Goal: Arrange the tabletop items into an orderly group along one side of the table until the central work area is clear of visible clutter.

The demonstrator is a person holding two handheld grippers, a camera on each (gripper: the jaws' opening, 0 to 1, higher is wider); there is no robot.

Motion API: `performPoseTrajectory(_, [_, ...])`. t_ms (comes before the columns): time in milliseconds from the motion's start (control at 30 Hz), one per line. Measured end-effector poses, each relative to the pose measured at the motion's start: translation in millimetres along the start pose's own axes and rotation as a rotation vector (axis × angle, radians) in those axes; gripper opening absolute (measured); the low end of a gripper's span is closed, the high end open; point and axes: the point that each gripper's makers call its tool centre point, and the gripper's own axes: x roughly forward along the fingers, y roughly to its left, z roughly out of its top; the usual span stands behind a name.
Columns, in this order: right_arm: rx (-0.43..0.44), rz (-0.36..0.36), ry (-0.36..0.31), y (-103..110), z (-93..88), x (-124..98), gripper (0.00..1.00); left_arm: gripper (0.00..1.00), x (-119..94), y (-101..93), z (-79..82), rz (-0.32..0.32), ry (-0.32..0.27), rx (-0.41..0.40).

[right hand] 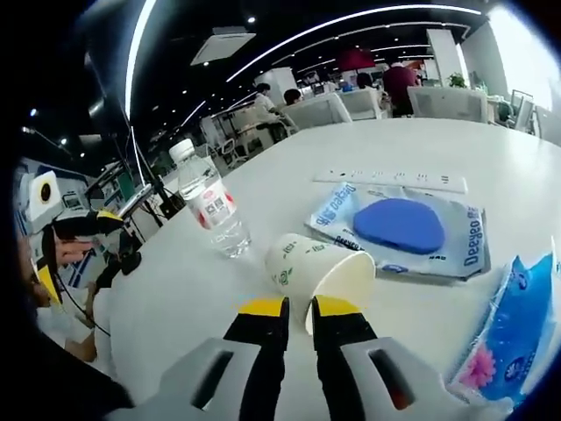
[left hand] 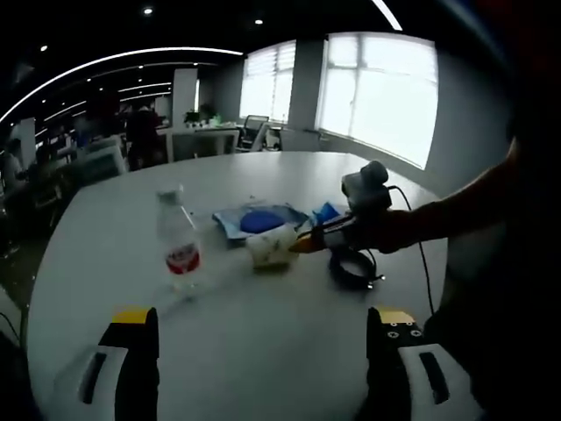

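Right claw (right hand: 299,309): we see its two yellow-tipped jaws nearly together, pinching the rim of the paper cup (right hand: 317,267) (only the thin wall seems to sit between them).
Left claw (left hand: 263,320): wide apart, holding nothing, above the surface (left hand: 263,351).
Paper cup: lying on its side near the middle of the surface, mouth toward the right claw.
Water bottle (right hand: 210,209): upright, just beside the cup.
Blue pouch (right hand: 403,226): flat behind the cup.
Tissue pack (right hand: 513,329): near the right claw.
Black cable coil (left hand: 352,265): we find it under the right claw in the left gripper view.
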Motion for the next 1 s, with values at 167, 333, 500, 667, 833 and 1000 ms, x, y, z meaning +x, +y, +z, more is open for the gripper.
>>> performPoseTrajectory(167, [-0.031, 0.014, 0.003, 3.4, -0.8, -0.3, 0.00, 0.98, 1.0, 0.3, -1.6, 0.001, 0.003, -0.006])
performPoseTrajectory(333, [-0.065, 0.022, -0.001, 5.6, 0.5, -1.8, 0.00, 0.98, -0.5, -2.0, -3.5, 0.000, 0.007, -0.001])
performPoseTrajectory(500, [-0.101, 0.024, -0.012, 7.4, 3.6, -5.7, 0.00, 0.98, -3.4, -1.5, -2.7, 0.002, -0.001, 0.004])
performPoseTrajectory(667, [-0.150, 0.025, -0.014, 10.5, 4.8, -7.8, 0.00, 0.99, -6.6, -2.6, 0.9, 0.004, -0.012, 0.013])
performPoseTrajectory(833, [-0.198, 0.022, -0.020, 20.9, 9.8, -15.8, 0.00, 0.99, -8.3, -5.0, 2.2, 0.000, -0.016, 0.023])
performPoseTrajectory(1000, [-0.261, 0.019, -0.018, 24.0, 14.1, -20.7, 0.00, 0.99, -9.7, -7.7, 2.1, -0.004, -0.020, 0.031])
